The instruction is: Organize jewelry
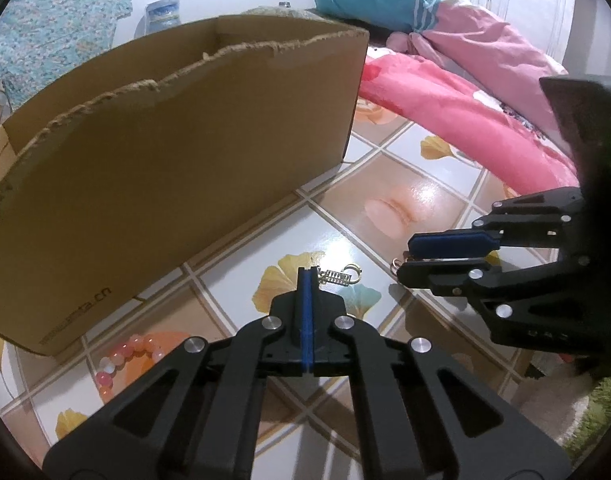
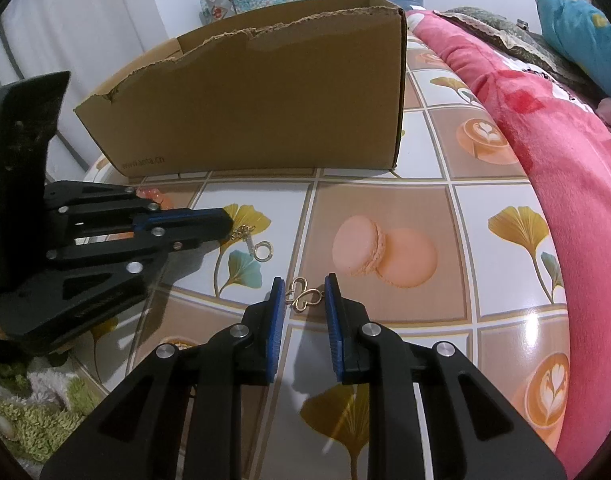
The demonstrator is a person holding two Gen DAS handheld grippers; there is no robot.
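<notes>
Left gripper (image 1: 308, 276) pinches chain earring (image 1: 339, 276) shut; right gripper (image 2: 304, 294) open, straddling butterfly earring (image 2: 304, 295) — both likely bound for box (image 2: 265, 100).

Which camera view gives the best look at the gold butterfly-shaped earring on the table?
The right wrist view: the butterfly-shaped earring lies whole on the tablecloth between the right gripper fingers. In the left wrist view only one small loop peeks out from behind the right gripper's fingers; the rest is hidden.
</notes>
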